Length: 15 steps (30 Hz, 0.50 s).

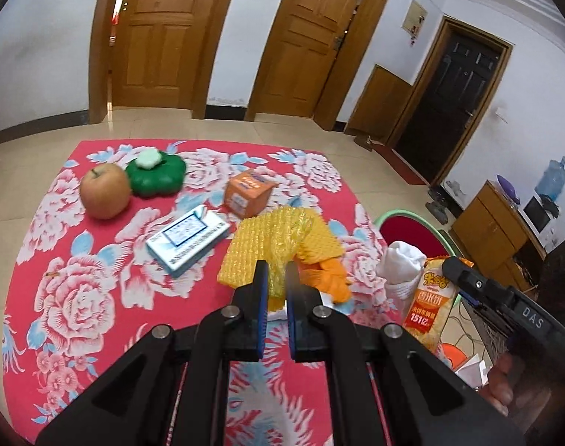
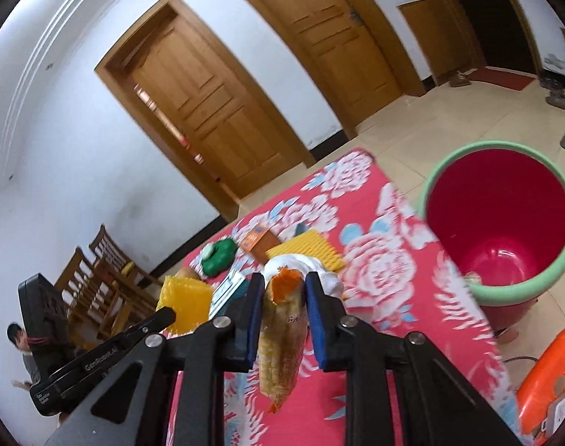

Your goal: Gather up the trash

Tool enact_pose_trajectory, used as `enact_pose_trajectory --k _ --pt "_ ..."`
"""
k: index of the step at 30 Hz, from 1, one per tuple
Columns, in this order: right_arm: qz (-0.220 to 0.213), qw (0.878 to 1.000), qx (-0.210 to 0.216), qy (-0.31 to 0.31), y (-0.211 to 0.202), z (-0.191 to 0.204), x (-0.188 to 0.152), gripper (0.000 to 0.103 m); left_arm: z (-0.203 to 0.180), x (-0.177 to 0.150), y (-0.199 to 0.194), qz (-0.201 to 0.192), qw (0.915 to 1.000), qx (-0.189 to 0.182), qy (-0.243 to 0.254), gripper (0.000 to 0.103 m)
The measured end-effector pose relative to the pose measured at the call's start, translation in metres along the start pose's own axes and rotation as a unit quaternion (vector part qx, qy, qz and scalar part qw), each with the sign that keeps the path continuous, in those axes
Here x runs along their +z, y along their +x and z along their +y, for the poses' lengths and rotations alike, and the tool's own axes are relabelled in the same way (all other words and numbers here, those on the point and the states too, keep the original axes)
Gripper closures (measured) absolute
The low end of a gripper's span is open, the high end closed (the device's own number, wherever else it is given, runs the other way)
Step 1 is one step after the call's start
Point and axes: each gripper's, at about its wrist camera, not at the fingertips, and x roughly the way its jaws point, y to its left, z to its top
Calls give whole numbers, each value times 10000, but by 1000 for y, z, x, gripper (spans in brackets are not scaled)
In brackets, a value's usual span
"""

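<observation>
My left gripper [image 1: 276,275] is shut on a yellow bubble-wrap sheet [image 1: 282,238], which arches above the red floral tablecloth [image 1: 77,297]. In the right wrist view the same wrap [image 2: 185,297] shows at the left gripper's tip. My right gripper [image 2: 285,286] is shut on a yellow-orange snack packet [image 2: 282,334] that hangs between the blue pads, clear of the cloth. A white crumpled wad [image 2: 304,262] sits right behind the packet; I cannot tell if it is gripped too. The red bin with a green rim [image 2: 431,182] stands on the floor past the table's right edge.
On the cloth lie an apple [image 1: 104,191], a green flower-shaped container [image 1: 156,176], an orange box [image 1: 249,193] and a blue-white box [image 1: 189,238]. An orange plastic object [image 2: 550,371] sits near the bin. Wooden chairs [image 2: 96,278] and a person [image 2: 20,338] are at the far left.
</observation>
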Motion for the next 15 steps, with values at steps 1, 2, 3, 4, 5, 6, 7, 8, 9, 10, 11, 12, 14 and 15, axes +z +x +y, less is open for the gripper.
enact_pose_trajectory --k 1,2,3,4,5,6,7,8,9,10,11,12,14,15 --pt "-49 10000 -30 26 -3 -5 2 78 -3 1 1 10 10000 -28 26 96" --pt "-118 9999 -82 64 -7 -10 5 78 -7 2 2 31 10000 -57 56 96" --pt "-174 9997 -120 103 -10 -15 7 78 -10 3 3 47 9999 -83 67 96" --pt "-241 9995 -156 164 -13 -21 10 78 -12 4 5 61 9999 -121 75 96" --pt "-288 9992 -178 203 -15 -25 12 78 -17 6 6 80 9997 -188 99 96" --pt "-353 9988 -224 242 -18 -30 14 78 -20 7 7 90 9996 -225 118 96" --pt "-409 9984 -276 267 -22 -34 16 78 -23 8 9 99 9995 -257 142 96" --pt "-467 9980 -320 296 -25 -39 19 78 -27 9 10 111 9994 -288 179 96" --pt "-527 9974 -353 341 -28 -45 21 78 -32 11 13 126 9991 -320 228 96" --pt "-584 9967 -389 397 -30 -50 24 78 -37 12 15 138 9989 -351 281 96" --pt "-624 9963 -412 429 -33 -53 25 78 -42 14 18 144 9986 -378 329 96" --pt "-665 9957 -447 467 -34 -58 27 78 -46 14 20 149 9984 -400 367 96" --pt "-678 9953 -459 518 -36 -64 29 78 -55 16 24 160 9979 -455 435 96" --pt "-665 9954 -447 522 -35 -65 29 78 -57 16 25 164 9977 -476 450 96"
